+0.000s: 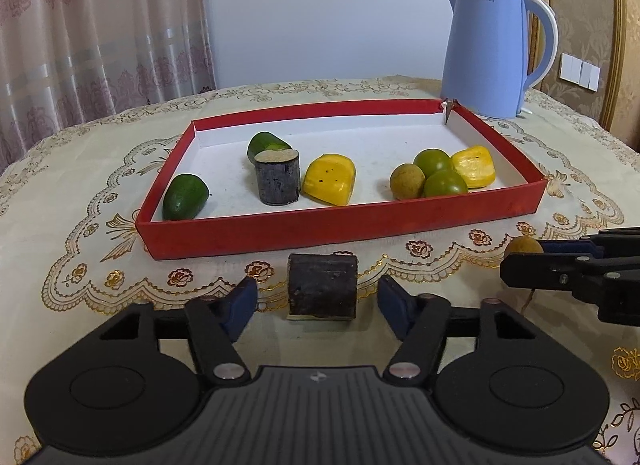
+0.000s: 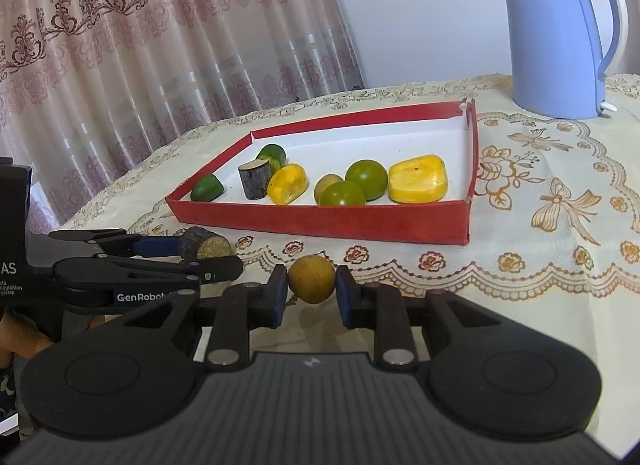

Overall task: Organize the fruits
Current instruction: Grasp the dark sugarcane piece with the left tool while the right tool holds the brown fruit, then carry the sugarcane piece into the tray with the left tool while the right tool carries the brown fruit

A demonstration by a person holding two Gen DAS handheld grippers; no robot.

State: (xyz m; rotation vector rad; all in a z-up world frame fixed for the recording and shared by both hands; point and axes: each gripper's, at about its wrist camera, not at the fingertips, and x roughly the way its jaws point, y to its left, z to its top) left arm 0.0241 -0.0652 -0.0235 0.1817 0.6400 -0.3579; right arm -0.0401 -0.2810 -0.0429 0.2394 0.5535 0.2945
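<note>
1. A table covered by a cream tablecloth (image 1: 80, 169) with gold floral embroidery fills both wrist views.
2. A shallow red tray (image 1: 328, 229) with a white floor sits on the cloth, and a pale blue electric kettle (image 1: 488, 53) stands just behind its far right corner.
3. Inside the tray, on the left, lie two green fruit pieces (image 1: 186, 197), one at the near left corner and one farther back.
4. A dark cylinder-shaped piece (image 1: 277, 177) stands upright beside the farther green piece, and a yellow fruit chunk (image 1: 329, 179) lies just to its right.
5. On the tray's right side, two round green fruits (image 1: 445, 183), a brown round fruit (image 1: 407, 182) and a second yellow chunk (image 1: 474, 166) cluster together, touching.
6. The left gripper (image 1: 318, 297) is low over the cloth just in front of the tray's near wall. Its blue-padded fingers (image 1: 244, 297) stand apart on either side of a dark brown block (image 1: 322, 285), with a clear gap on each side, so nothing is gripped.
7. The block rests on the tablecloth, outside the tray.
8. The right gripper (image 2: 311, 285) is clamped on a small brown round fruit (image 2: 311, 279), with both pads pressing its sides.
9. That fruit is also outside the tray, just in front of its near wall and to the right of the block.
10. A patterned pink curtain (image 2: 160, 45) hangs behind the table.
</note>
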